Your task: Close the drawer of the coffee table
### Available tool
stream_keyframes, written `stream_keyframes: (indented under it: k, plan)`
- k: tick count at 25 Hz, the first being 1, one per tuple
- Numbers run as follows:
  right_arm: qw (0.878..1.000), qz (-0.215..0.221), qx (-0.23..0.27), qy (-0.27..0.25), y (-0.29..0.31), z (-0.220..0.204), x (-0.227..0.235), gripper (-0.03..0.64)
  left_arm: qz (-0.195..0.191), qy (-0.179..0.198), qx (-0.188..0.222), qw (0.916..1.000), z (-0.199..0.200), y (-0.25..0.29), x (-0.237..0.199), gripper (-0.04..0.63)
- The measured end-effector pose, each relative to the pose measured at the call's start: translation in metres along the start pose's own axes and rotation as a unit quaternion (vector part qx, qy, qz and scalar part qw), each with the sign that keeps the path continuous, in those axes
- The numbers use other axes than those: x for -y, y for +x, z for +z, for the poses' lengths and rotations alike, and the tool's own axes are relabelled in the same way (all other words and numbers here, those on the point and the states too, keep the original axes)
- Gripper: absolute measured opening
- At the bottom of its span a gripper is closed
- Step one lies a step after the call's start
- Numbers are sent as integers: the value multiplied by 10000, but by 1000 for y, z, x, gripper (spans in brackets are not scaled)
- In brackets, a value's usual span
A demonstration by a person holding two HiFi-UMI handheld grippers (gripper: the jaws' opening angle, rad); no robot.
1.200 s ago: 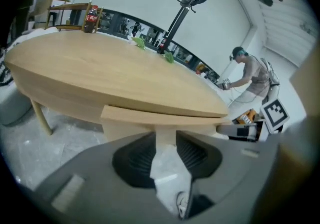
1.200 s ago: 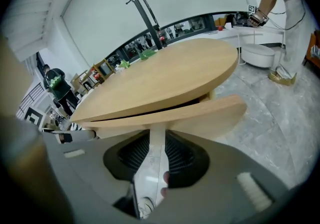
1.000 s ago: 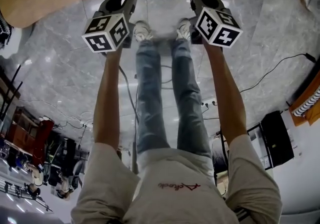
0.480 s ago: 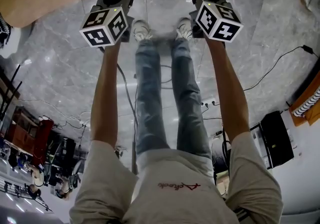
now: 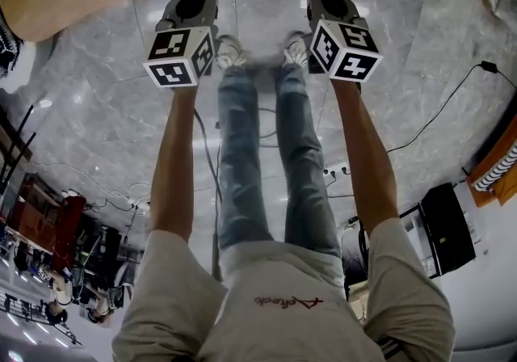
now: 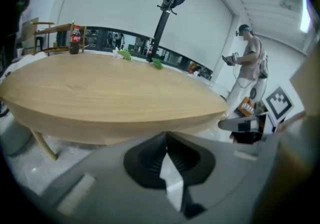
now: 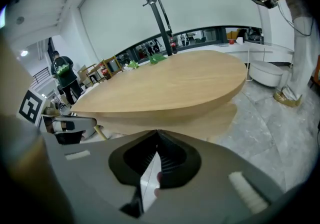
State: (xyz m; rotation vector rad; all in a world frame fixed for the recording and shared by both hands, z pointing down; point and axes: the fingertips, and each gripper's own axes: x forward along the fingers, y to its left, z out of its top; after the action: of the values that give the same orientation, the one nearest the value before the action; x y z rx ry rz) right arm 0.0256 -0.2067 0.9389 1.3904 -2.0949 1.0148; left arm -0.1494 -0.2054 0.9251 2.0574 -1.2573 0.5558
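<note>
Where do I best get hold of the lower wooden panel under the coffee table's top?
Take the lower panel by its near curved edge, from the front, on the right gripper side, where it shows below the top. No handle shows; a flat push with shut jaws likely beats a pinch.

Oval light-wood worktop (image 6: 110, 98) blocks the way straight ahead. Free passage over its wide middle; a dark cola bottle (image 6: 75, 42) and a black pole stand (image 6: 159, 23) rise at the far edge. Grey marble floor (image 5: 105, 94) lies open beneath.
</note>
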Motion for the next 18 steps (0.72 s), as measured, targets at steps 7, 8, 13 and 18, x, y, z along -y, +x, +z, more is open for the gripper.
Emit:
stream_keyframes:
  k: [7, 8, 13, 18]
  plan:
    - [9995, 265, 47, -162, -29, 5, -18, 6, -23, 60, 65, 10000, 9, -23, 20, 3]
    - [9992, 304, 64, -234, -36, 9, -23, 6, -32, 67, 83, 9999, 12, -28, 25, 3]
    - [9960, 503, 210, -715, -68, 39, -54, 5, -94, 178, 203, 9996, 37, -59, 48, 3]
    - [9907, 578, 615, -1070, -110, 92, -89, 5, -72, 334, 456, 9984, 82, -98, 68, 3]
